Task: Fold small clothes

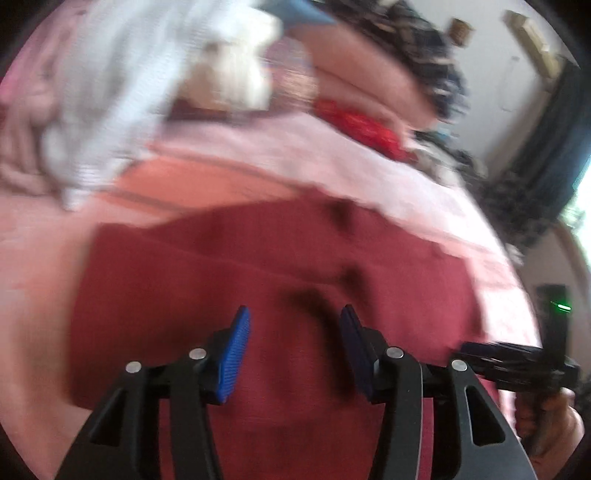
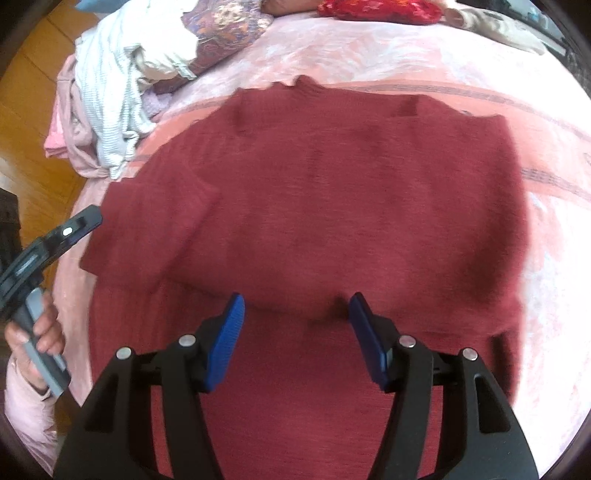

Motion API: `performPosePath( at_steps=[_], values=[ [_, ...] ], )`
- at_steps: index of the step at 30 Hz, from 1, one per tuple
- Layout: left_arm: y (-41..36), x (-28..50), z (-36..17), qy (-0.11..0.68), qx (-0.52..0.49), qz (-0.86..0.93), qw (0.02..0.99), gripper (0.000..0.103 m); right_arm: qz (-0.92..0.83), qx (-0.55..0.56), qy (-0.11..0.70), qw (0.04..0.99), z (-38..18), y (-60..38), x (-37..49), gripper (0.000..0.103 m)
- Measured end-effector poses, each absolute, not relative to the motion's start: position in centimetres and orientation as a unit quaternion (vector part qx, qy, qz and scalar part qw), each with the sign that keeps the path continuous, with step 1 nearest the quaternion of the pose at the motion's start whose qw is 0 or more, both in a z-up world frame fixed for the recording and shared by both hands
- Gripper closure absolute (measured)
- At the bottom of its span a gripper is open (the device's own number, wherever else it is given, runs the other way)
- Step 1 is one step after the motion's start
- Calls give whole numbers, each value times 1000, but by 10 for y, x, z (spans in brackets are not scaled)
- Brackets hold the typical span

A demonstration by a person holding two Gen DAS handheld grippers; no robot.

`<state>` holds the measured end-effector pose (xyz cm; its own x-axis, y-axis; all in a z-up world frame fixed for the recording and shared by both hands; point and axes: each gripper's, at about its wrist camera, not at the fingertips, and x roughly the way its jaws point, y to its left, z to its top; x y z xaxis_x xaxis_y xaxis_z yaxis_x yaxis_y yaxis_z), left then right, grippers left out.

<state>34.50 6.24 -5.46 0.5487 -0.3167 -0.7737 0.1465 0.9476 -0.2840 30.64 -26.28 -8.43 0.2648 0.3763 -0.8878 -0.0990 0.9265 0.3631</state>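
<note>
A dark red knit sweater lies spread flat on a pink bedspread, one sleeve folded across its left side. It also shows in the blurred left wrist view. My right gripper is open and empty, hovering over the sweater's lower middle. My left gripper is open and empty above the sweater. The left gripper also shows at the left edge of the right wrist view, beside the sweater's sleeve. The right gripper's body appears at the lower right of the left wrist view.
A pile of white and pink clothes and a patterned purple garment lie at the bed's far left. A red item lies at the far edge. Wooden floor is left of the bed.
</note>
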Motion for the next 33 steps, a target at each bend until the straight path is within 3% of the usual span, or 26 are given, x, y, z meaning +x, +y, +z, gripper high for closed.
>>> performPosePath(
  at_steps=[7,18,21,25,33],
  values=[
    [122,360,-105,517,-69,-33,853,58,193,91,568,795,-62,-185,331,43],
    [128,360,-111,512,-67,-66,854,57,172,40,581,794,-79,-100,377,45],
    [129,359,-111,511,-71,-69,854,57,151,13,581,800,-88,-94,380,56],
    [129,359,-111,510,-72,-70,854,56,136,-8,575,807,-86,-103,378,94],
    [123,358,-110,508,-72,-49,857,52,168,87,556,809,-67,-163,354,95]
  ],
)
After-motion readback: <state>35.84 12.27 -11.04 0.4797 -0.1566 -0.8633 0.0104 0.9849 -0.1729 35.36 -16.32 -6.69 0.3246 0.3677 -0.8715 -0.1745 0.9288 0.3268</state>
